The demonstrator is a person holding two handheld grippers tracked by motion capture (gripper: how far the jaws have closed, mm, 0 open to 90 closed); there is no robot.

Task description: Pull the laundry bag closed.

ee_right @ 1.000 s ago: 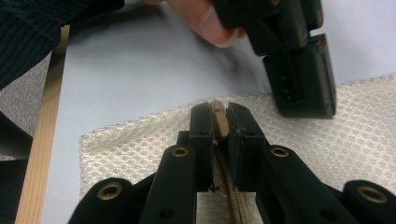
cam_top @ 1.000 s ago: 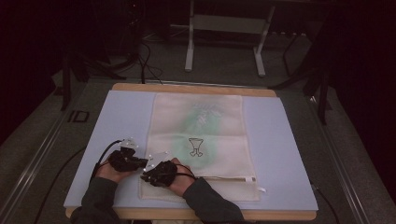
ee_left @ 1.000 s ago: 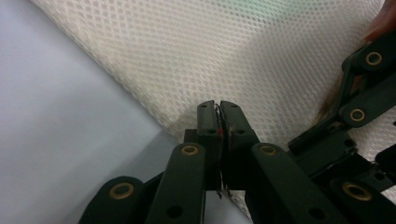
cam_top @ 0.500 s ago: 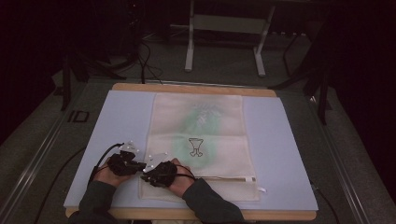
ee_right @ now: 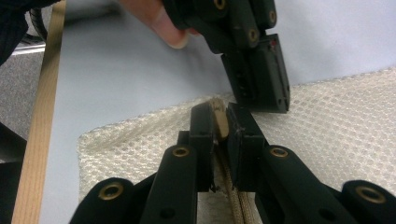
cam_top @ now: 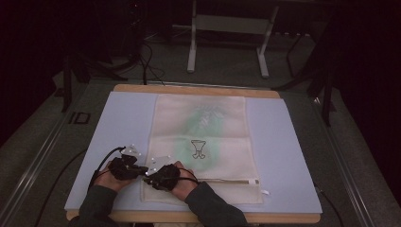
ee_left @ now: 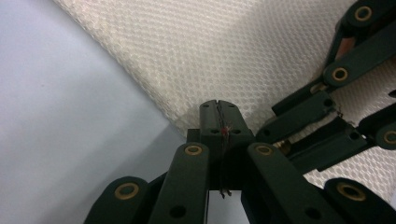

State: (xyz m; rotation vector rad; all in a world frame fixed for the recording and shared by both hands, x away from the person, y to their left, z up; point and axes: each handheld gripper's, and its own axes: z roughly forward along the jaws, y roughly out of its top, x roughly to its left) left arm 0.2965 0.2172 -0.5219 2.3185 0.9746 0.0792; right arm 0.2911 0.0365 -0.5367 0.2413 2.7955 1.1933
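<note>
At the near edge of the table, two sleeved forearms come in side by side, each hand wrapped around a black gripper. The left gripper (cam_top: 139, 169) sits at the near left corner of a cream mesh bag (cam_top: 208, 123), and the right gripper (cam_top: 150, 174) is just beside it, the two nearly touching.

In the left gripper view, that gripper (ee_left: 218, 106) has its jaws pressed fully together on the very edge of the mesh bag (ee_left: 224, 51), with a thin thread or bit of fabric caught in the seam between them. The right gripper's black linkage shows close by at the side.

In the right gripper view, the right gripper (ee_right: 220, 119) has its jaws closed down on a tan zipper end (ee_right: 219, 122) of the bag, the zipper tape running back between the jaws toward the camera. The left gripper (ee_right: 259, 77) hangs just beyond, its tip down on the mesh, with a fingertip (ee_right: 161, 25) above it.

The bag lies flat on a pale blue mat (cam_top: 283, 142) that covers a wooden table (cam_top: 189, 88). A zipper (cam_top: 227, 180) runs along the bag's near edge toward the right. Farther up, a small dark drawing (cam_top: 198, 148) and a faint green patch show through the mesh. Beyond the table, metal stand legs (cam_top: 227, 42) rise from a dark floor.
</note>
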